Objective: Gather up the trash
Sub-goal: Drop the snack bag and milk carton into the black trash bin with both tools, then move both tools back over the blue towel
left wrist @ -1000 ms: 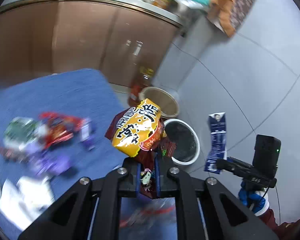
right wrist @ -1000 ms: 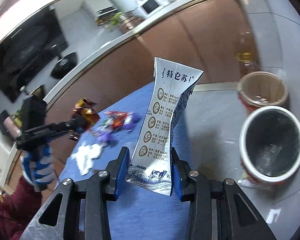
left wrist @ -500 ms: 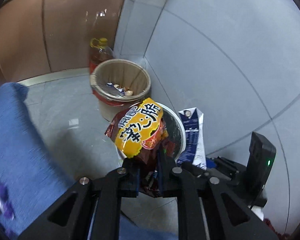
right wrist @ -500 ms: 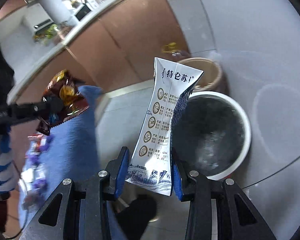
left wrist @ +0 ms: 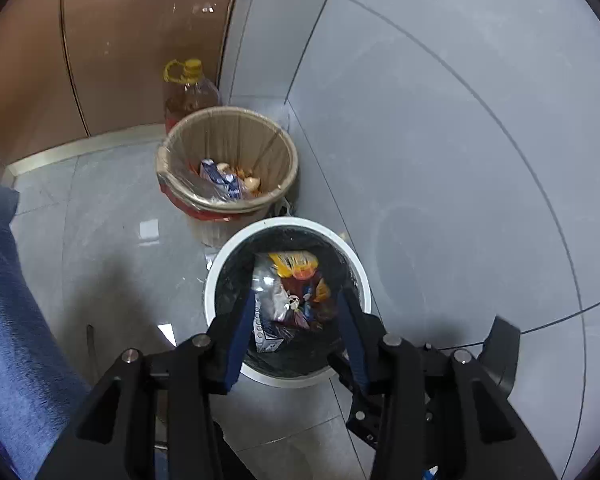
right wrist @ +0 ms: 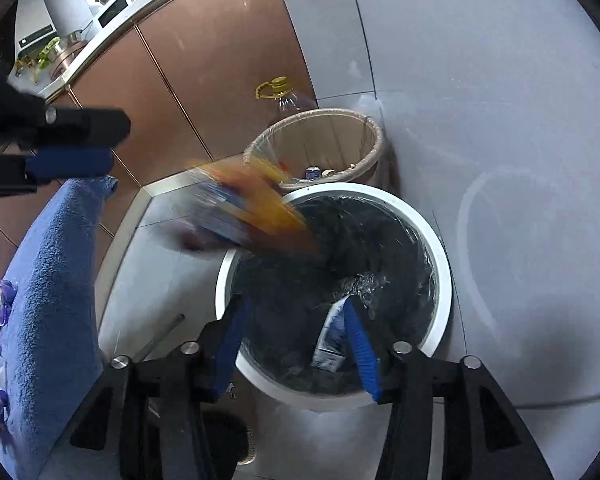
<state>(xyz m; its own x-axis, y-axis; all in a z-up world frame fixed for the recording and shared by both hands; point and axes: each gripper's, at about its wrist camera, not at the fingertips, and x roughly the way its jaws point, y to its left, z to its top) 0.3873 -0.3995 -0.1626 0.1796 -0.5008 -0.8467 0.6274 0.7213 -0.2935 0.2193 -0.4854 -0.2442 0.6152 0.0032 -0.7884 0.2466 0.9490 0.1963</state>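
Trash is seen inside the white bin, which is lined with a black bag and stands on the grey tiled floor. From the left wrist view, a yellow snack packet and silvery wrappers lie in the bin, framed between the spread fingers of the left gripper, which is released and holds nothing. From the right wrist view, the snack packet appears as a blurred orange and blue streak at the bin's near-left rim, apart from any gripper. A milk carton is seen inside the bin, tilted, just beside the right finger of the right gripper; the jaws are spread wide and nothing is clamped. Whether the carton touches that finger cannot be told. A beige bin with scraps inside stands just behind the white one, and an oil bottle stands behind that. A blue cloth lies to the left.
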